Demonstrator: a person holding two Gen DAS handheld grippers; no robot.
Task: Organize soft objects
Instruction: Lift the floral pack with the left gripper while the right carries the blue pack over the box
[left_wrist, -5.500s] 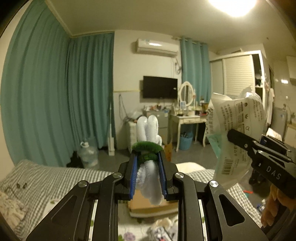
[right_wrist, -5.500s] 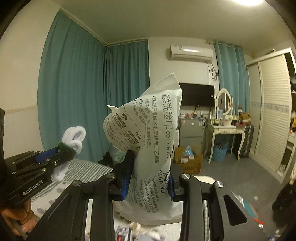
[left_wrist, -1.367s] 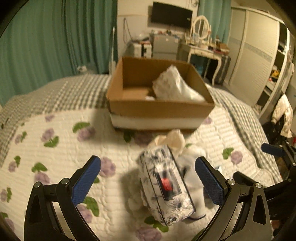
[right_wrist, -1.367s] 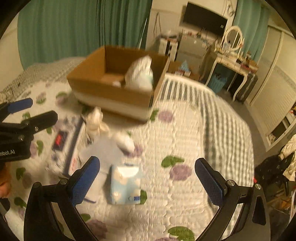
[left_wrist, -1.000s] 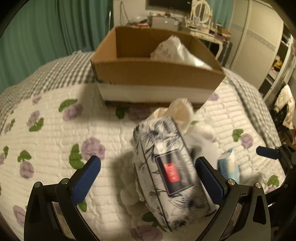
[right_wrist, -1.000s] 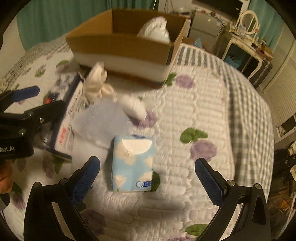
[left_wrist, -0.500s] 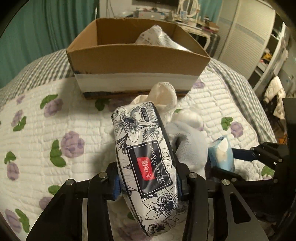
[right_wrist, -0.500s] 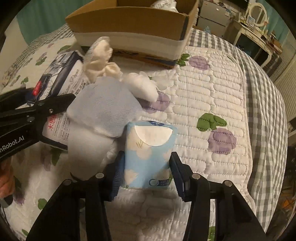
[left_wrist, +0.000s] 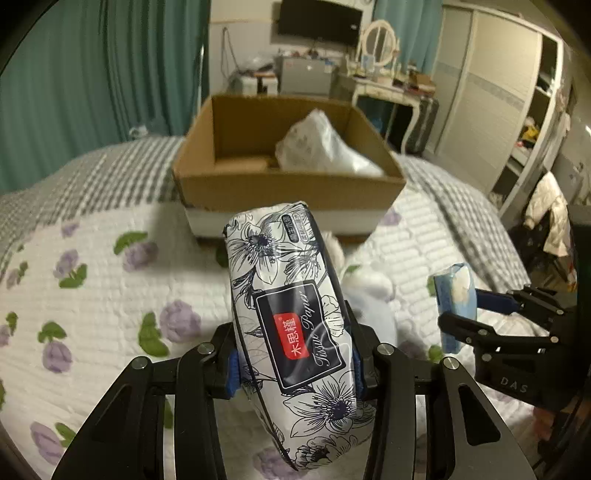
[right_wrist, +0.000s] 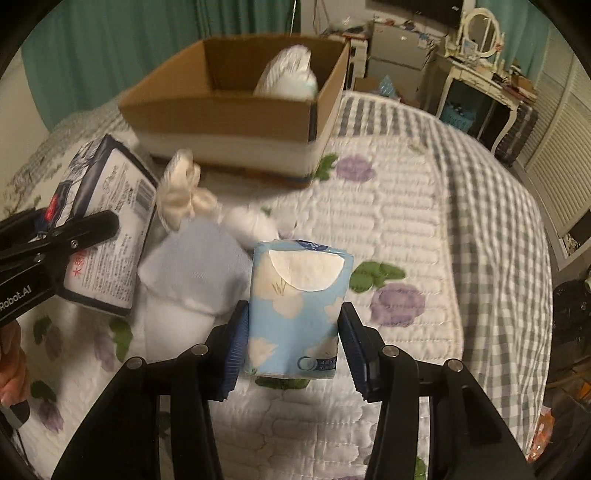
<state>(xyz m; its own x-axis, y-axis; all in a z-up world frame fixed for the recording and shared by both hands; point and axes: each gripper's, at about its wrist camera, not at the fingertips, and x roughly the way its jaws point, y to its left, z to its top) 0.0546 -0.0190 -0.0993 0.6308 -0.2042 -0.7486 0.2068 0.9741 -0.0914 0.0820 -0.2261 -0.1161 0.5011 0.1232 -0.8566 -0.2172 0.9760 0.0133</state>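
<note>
My left gripper (left_wrist: 293, 365) is shut on a floral black-and-white tissue pack (left_wrist: 291, 321) and holds it above the quilt; the pack also shows in the right wrist view (right_wrist: 107, 229). My right gripper (right_wrist: 291, 347) is shut on a small blue tissue pack (right_wrist: 297, 306), seen edge-on in the left wrist view (left_wrist: 454, 306). An open cardboard box (left_wrist: 288, 184) stands ahead with a white plastic bag (left_wrist: 321, 147) inside. A pale blue cloth (right_wrist: 192, 273) and cream and white soft items (right_wrist: 181, 188) lie on the quilt between the grippers and the box.
The bed has a white quilt with purple flowers (right_wrist: 399, 299) and a grey checked blanket (right_wrist: 491, 177) to the right. Beyond the bed stand a dressing table (left_wrist: 380, 85), teal curtains (left_wrist: 92, 74) and a wardrobe (left_wrist: 491, 92).
Both grippers closed from wide open onto their packs about half a second ago. Since then both packs have lifted off the quilt and the views have tilted up toward the box.
</note>
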